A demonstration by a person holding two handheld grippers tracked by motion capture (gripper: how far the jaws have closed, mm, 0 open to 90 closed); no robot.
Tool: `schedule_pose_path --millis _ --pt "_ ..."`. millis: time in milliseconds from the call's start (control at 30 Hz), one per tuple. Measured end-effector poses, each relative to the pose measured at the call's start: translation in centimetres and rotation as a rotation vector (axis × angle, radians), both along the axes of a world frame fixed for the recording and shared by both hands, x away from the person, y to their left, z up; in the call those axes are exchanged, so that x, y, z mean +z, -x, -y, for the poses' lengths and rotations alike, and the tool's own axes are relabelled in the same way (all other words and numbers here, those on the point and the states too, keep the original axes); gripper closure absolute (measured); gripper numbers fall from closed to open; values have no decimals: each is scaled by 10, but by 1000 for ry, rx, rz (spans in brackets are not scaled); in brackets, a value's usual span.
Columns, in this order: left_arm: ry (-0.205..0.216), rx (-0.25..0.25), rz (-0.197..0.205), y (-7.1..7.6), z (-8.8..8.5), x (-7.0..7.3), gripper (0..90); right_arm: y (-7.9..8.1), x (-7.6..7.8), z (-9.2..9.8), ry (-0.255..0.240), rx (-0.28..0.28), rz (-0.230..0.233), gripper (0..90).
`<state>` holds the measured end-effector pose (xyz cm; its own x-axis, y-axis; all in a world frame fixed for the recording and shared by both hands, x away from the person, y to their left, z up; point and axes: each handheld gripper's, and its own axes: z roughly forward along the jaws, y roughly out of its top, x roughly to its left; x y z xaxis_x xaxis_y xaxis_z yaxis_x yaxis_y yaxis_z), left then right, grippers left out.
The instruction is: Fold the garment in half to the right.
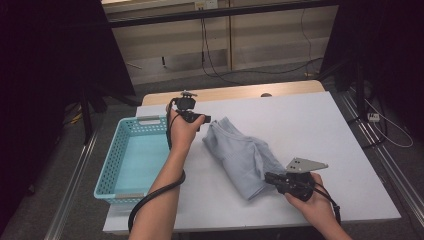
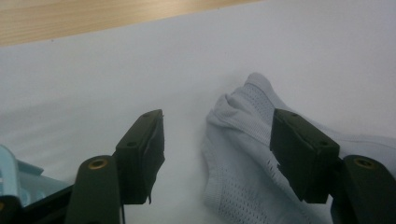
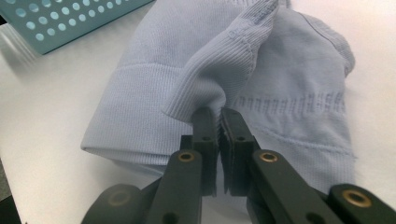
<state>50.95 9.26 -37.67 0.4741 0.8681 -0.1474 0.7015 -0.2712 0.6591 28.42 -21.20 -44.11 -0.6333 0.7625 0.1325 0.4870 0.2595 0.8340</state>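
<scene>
The right hand-held gripper [image 3: 218,116] is clamped on a ribbed fold of the pale blue garment [image 3: 280,84], its jaws pressed together with cloth pinched between the tips. That grip at the near end looks meant to pin or lift the fold while the other end is dealt with. The left hand-held gripper [image 2: 217,140] has its jaws apart; the far end of the garment lies between and just past them on the counter [image 2: 116,74], with no pad pressing on it, so it appears either freshly let go or about to be taken.

In the high view the garment [image 1: 242,155] lies roughly folded and slantwise in the middle of the white counter [image 1: 310,120], between the two hand-held grippers [image 1: 204,119] [image 1: 270,177]. Just left of it stands a teal basket [image 1: 116,155], probably where the cloth belongs.

Counted: two hand-held grippers, one garment, one basket.
</scene>
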Motion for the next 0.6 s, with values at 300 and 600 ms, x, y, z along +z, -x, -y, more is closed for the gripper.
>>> schedule_pose_path --millis 300,600 --pt "-9 -15 0 6 -2 -13 312 -3 -2 11 2 -32 -38 863" --pt "-15 -26 -4 11 -6 -22 294 -4 -3 13 10 -42 -60 860"
